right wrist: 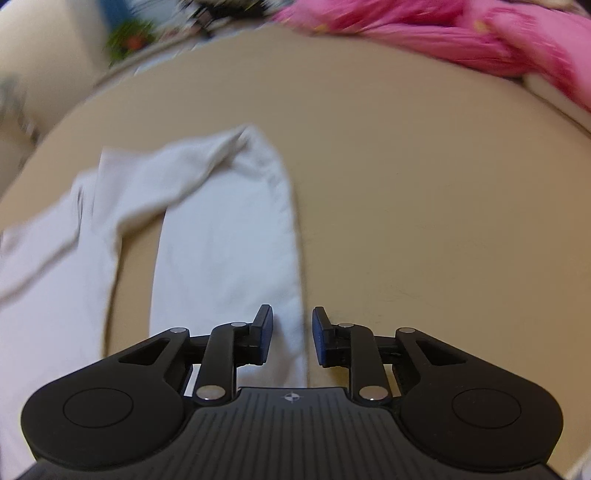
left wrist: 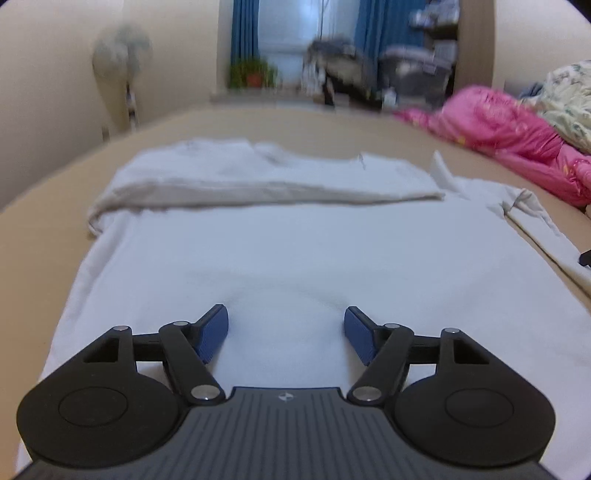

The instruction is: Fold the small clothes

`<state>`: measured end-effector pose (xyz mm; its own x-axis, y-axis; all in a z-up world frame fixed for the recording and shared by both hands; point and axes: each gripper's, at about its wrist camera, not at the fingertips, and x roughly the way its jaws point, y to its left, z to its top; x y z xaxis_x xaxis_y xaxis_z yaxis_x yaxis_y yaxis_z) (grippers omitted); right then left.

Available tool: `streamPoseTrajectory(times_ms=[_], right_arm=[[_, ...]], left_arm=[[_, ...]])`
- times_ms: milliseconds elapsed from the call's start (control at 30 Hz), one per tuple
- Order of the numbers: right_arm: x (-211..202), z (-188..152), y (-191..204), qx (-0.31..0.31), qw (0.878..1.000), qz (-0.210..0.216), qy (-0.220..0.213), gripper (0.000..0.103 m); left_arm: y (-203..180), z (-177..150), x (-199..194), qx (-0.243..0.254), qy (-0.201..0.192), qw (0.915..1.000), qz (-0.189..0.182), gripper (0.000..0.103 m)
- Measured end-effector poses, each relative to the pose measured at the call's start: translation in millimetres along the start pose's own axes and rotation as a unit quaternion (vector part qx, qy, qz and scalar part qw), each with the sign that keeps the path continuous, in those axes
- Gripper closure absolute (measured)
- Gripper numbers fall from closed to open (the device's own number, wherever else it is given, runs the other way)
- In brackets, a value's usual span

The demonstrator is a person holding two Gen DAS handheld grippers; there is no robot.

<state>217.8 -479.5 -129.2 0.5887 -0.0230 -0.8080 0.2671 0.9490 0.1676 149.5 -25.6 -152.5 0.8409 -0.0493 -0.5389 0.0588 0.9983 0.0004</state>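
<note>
In the left wrist view, the left gripper (left wrist: 286,332) fills the bottom of the frame, its two blue-padded fingers (left wrist: 211,332) spread wide apart with nothing between them, hovering low over a white garment (left wrist: 280,251) that covers the lower and middle part of the frame. The garment lies mostly flat on a tan bed surface (left wrist: 33,236), and across the middle of the frame one part of it is folded over into a thicker band running left to right. At the right edge a loose white sleeve (left wrist: 524,210) trails toward the lower right. A pink quilt (left wrist: 517,129) is bunched at the upper right, with a pale floral cloth (left wrist: 569,96) beside it. In the blurred background at the top are blue curtains (left wrist: 243,37), a potted plant (left wrist: 253,72) and, at the upper left, a standing fan (left wrist: 122,55). In the right wrist view, which is blurred, the right gripper (right wrist: 292,332) sits at the bottom centre with its fingers parted by a narrower gap; the right edge of the long white sleeve (right wrist: 229,236) lies in that gap, though neither pad appears to press it. The sleeve runs from the bottom centre up toward the middle left, where it joins the rest of the garment at the left edge. The bare tan surface (right wrist: 424,184) takes up the right half, and the pink quilt (right wrist: 461,33) runs along the top right.
</note>
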Motion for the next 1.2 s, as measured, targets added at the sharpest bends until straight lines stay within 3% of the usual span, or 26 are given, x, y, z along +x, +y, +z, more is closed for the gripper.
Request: streamPoseTrajectory(times_ms=[67, 133, 200, 267, 333, 400, 500, 533, 567, 633, 700, 767, 833, 900, 967, 1133, 1200], right_arm=[[1.4, -1.4, 7.7, -0.046, 0.999, -0.010, -0.003, 0.080], [2.1, 3.5, 13.1, -0.075, 0.997, -0.005, -0.003, 0.100], [2.3, 15.5, 9.2, -0.084, 0.996, 0.013, -0.002, 0.100], [-7.0, 36.1, 1.8, -0.110, 0.993, -0.005, -0.033, 0.100], [-22.9, 62.8, -8.2, -0.134, 0.984, -0.060, -0.097, 0.100], [-40.0, 82.4, -13.9, -0.160, 0.962, -0.125, -0.181, 0.100], [-52.7, 74.0, -12.5, -0.258, 0.894, -0.218, -0.294, 0.100], [-47.4, 68.8, -17.6, -0.271, 0.888, -0.236, -0.288, 0.099], [-37.8, 65.9, -26.5, -0.265, 0.894, -0.253, -0.259, 0.099], [-9.9, 60.1, -57.9, -0.208, 0.931, -0.254, -0.157, 0.098], [-1.6, 54.1, -86.8, -0.134, 0.959, -0.225, -0.109, 0.098], [-8.8, 51.9, -105.1, -0.061, 0.971, -0.196, -0.120, 0.095], [-25.2, 52.8, -120.3, 0.030, 0.979, -0.132, -0.152, 0.090], [-27.4, 48.7, -140.3, 0.148, 0.975, -0.047, -0.159, 0.089], [-10.9, 44.5, -155.2, 0.238, 0.961, 0.021, -0.142, 0.089], [31.9, 58.5, -165.9, 0.341, 0.930, 0.036, -0.135, 0.084], [49.2, 62.8, -168.0, 0.355, 0.924, 0.031, -0.137, 0.087]], left_arm=[[4.1, -3.0, -0.7, -0.013, -0.011, 0.9998, -0.007, 0.028], [8.5, -3.9, -2.4, -0.023, -0.012, 0.9995, -0.016, 0.028], [8.9, -5.7, -3.9, -0.025, -0.014, 0.9994, -0.018, 0.028], [5.0, -8.2, -5.1, -0.014, -0.019, 0.9997, -0.010, 0.028], [1.7, -10.1, -4.7, -0.005, -0.021, 0.9998, -0.004, 0.027], [3.2, -10.5, -4.2, -0.008, -0.021, 0.9997, -0.007, 0.027], [5.9, -11.1, -2.8, -0.013, -0.020, 0.9997, -0.011, 0.027], [6.2, -11.4, -2.3, -0.013, -0.020, 0.9997, -0.011, 0.027], [6.2, -11.3, -2.4, -0.013, -0.020, 0.9997, -0.010, 0.027], [7.2, -11.3, -2.2, -0.014, -0.020, 0.9996, -0.011, 0.027], [8.4, -11.4, -2.1, -0.015, -0.020, 0.9996, -0.012, 0.027], [9.2, -11.7, -1.8, -0.016, -0.021, 0.9996, -0.013, 0.027], [8.9, -11.8, -1.8, -0.016, -0.021, 0.9996, -0.012, 0.027], [8.6, -11.9, -1.6, -0.014, -0.021, 0.9996, -0.010, 0.027], [8.0, -11.9, -1.4, -0.012, -0.021, 0.9997, -0.008, 0.026], [7.1, -11.8, -1.6, -0.011, -0.021, 0.9997, -0.007, 0.026], [7.3, -11.6, -1.3, -0.010, -0.021, 0.9997, -0.007, 0.026]])
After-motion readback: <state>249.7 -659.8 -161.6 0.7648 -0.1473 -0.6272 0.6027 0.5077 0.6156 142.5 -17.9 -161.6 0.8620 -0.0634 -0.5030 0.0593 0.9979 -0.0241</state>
